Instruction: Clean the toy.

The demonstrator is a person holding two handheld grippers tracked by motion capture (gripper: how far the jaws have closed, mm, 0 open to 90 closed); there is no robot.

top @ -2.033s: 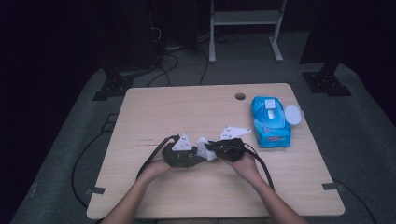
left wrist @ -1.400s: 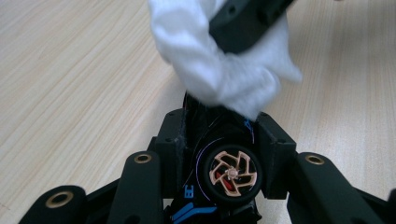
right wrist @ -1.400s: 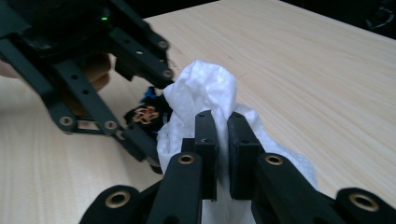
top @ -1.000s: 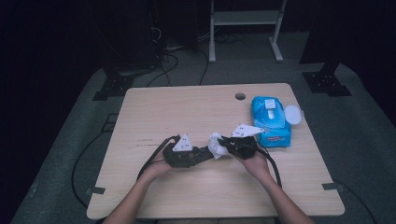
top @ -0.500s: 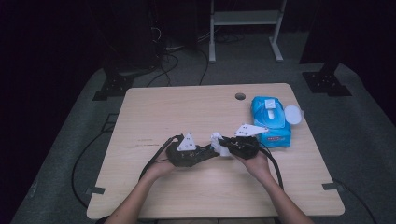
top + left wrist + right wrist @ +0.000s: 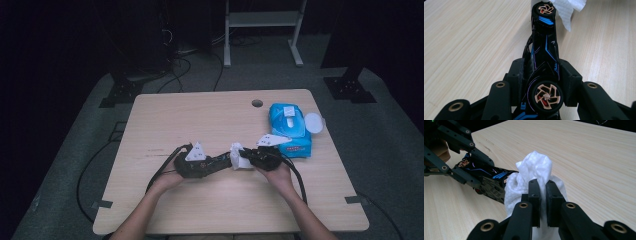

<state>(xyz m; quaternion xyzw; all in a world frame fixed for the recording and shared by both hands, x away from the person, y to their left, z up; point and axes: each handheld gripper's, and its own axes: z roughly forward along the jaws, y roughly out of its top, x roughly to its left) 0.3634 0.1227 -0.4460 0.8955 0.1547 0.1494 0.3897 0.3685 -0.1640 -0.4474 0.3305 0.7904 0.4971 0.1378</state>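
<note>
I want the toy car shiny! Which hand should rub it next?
The right. Its gripper already pinches the white wipe against the black toy car's end, while the left gripper is clamped around the car, holding it.

Hand-held gripper (image 6: 541, 82) clamps a black toy car (image 6: 545, 50); white wipe (image 6: 569, 10) touches its far end.

On the table (image 6: 165, 120), the toy car (image 6: 216, 162) lies left of the wipe (image 6: 239, 156), wipes pack (image 6: 290, 129) behind right
</note>
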